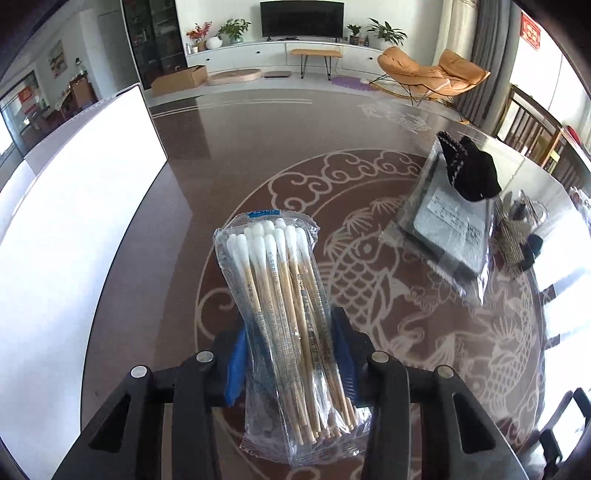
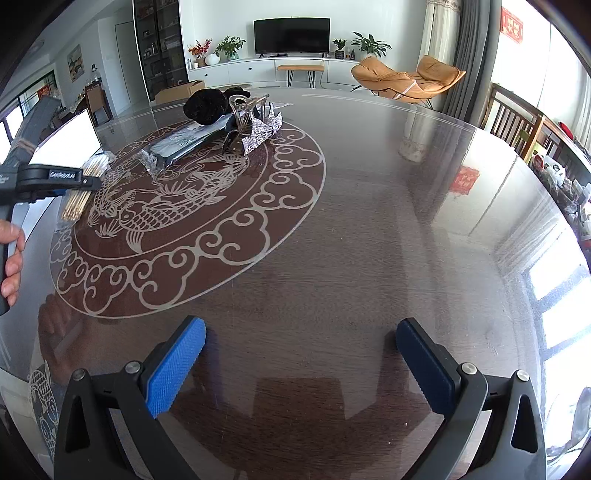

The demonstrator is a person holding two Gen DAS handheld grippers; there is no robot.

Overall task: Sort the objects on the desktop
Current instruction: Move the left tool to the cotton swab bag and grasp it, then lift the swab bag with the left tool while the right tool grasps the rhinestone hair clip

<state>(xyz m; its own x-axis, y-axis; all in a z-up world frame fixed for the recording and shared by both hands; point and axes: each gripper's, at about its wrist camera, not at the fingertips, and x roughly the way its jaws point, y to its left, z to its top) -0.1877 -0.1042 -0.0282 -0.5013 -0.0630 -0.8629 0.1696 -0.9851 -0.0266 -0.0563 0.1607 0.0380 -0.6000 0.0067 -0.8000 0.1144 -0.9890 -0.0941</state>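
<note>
White box crowds my left; table bare rightward. Left gripper clamps cotton swab pack; right gripper gapes empty.

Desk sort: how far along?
Early. Nothing visibly sorted yet. In hand: left gripper shut on the cotton swab pack. Left: grey parcel, black cloth and sparkly clip remain clustered on the table. Right gripper open, empty.

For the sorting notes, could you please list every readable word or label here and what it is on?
"GenRobot.AI": side of the left gripper, seen from the right wrist.
Cotton swab pack: printed characters, too blurred.
Grey parcel: white label, too small.
Red wall signs: unreadable.
</note>
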